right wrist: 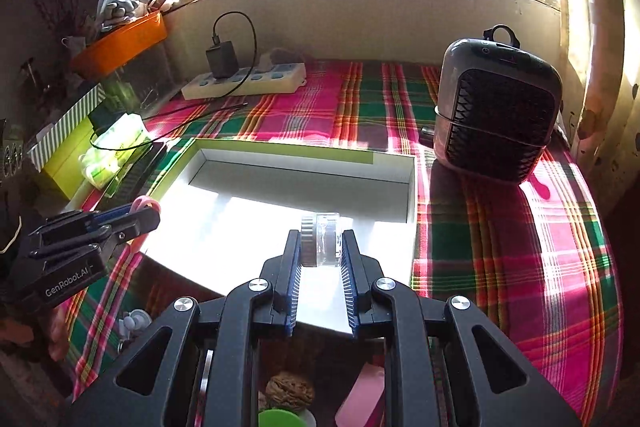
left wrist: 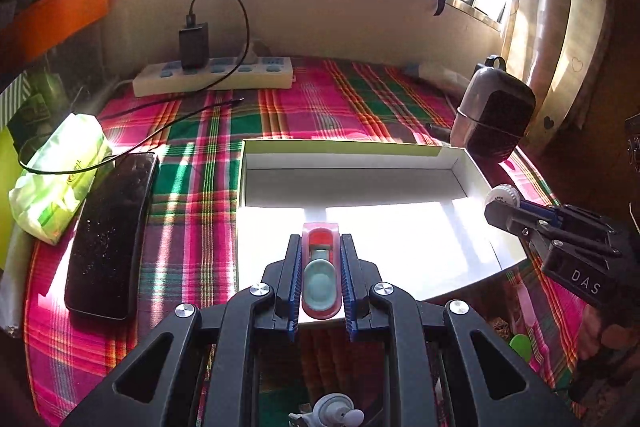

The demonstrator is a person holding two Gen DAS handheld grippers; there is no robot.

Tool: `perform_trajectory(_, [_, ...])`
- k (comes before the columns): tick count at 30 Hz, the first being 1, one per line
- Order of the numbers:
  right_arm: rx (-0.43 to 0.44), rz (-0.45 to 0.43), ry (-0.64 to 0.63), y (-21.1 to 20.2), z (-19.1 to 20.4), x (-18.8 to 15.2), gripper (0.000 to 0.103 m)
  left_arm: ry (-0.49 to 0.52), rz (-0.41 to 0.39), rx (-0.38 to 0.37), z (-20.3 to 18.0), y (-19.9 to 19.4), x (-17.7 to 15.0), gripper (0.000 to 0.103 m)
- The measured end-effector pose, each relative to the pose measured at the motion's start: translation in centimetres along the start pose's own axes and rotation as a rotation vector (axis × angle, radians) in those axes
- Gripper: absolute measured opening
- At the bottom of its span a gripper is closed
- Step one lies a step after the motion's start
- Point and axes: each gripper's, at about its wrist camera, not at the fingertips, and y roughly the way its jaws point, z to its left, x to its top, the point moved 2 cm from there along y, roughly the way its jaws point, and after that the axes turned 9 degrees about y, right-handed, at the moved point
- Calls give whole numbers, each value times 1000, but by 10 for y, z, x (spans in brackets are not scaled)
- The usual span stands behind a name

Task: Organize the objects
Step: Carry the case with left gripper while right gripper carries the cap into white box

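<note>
**Both tools carry an item over the open box**

The left tool (left wrist: 319, 281) is clamped on a red clip-like item (left wrist: 319, 269), held above the near left part of the white box (left wrist: 360, 163). The right tool (right wrist: 320, 261) is clamped on a small clear round case (right wrist: 323, 241) above the near right part. The step seems to be placing; next, each tool should probably lower and release inside the box. Strong sunlight washes out the box floor, and small things at the near edge of the counter (right wrist: 500, 247) are hidden under the tools.
</note>
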Motion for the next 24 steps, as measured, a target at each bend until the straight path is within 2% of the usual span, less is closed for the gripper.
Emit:
perform_trajectory(12, [-41, 89, -15, 57, 6, 23, 20, 3, 58, 31, 9, 52, 30, 16])
perform_trajectory(24, [-69, 132, -8, 87, 3, 37, 20, 15, 105, 36, 12, 83, 41, 16])
